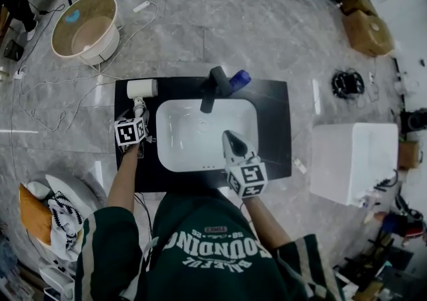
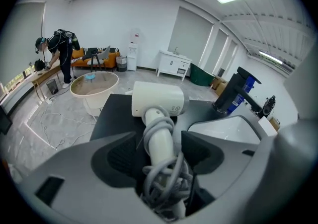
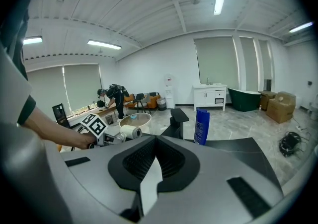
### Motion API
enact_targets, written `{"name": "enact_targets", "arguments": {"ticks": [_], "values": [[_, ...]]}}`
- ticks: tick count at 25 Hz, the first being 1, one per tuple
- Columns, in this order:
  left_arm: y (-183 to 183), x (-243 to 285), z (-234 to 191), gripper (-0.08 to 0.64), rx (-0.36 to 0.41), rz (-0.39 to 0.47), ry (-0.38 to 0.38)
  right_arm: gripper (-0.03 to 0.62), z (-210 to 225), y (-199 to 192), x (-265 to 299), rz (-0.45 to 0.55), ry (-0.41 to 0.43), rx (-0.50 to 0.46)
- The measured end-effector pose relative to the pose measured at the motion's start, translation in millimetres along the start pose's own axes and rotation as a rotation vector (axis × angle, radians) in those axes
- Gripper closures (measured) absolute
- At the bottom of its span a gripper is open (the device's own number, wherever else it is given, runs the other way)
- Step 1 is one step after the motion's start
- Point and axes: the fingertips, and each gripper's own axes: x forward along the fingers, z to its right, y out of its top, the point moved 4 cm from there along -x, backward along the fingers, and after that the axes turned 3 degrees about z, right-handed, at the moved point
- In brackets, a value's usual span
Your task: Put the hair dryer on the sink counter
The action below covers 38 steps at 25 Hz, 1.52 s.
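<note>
**Hair dryer on the tabletop, left jaws spread around its handle**

The hair dryer (image 1: 141, 89) lies on the far left corner of the black tabletop (image 1: 273, 113), left of the white sink basin (image 1: 200, 133). Its white head points away from the person and its handle points back toward them. A grey cord (image 2: 166, 178) is wound around the handle.

The left gripper (image 1: 138, 111) reaches forward along the left side of the tabletop on a bare, nearly straight forearm (image 1: 123, 179). Its jaws stand spread on either side of the handle, with a gap showing at each pad.

The right gripper (image 1: 230, 136) is held over the near right part of the basin, aimed toward the black faucet (image 1: 215, 86) and the blue bottle (image 1: 239, 79) at the far edge. Its jaws are pressed together at the tips with nothing between them.
</note>
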Motion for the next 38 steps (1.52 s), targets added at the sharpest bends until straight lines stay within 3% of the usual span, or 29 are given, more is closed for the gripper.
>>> {"name": "enact_targets", "arguments": {"ticks": [7,15,21,31,38], "values": [[11,-52,15,0.313,0.042,0.079,-0.036,0.591,-6,16,6,0.072,0.077,-0.016],[27,-118,48,0.557,0.106,0.216,-0.052,0.592,-8,43,14,0.158,0.162,-0.037],[49,-149,83,0.558,0.144,0.317,-0.078,0.592,-3,61,16,0.219,0.212,-0.047],[90,-196,146,0.558,0.251,0.532,-0.182,0.592,5,82,15,0.263,0.173,-0.061],[88,-198,160,0.558,0.271,0.562,-0.221,0.592,8,77,12,0.246,0.156,-0.061]]}}
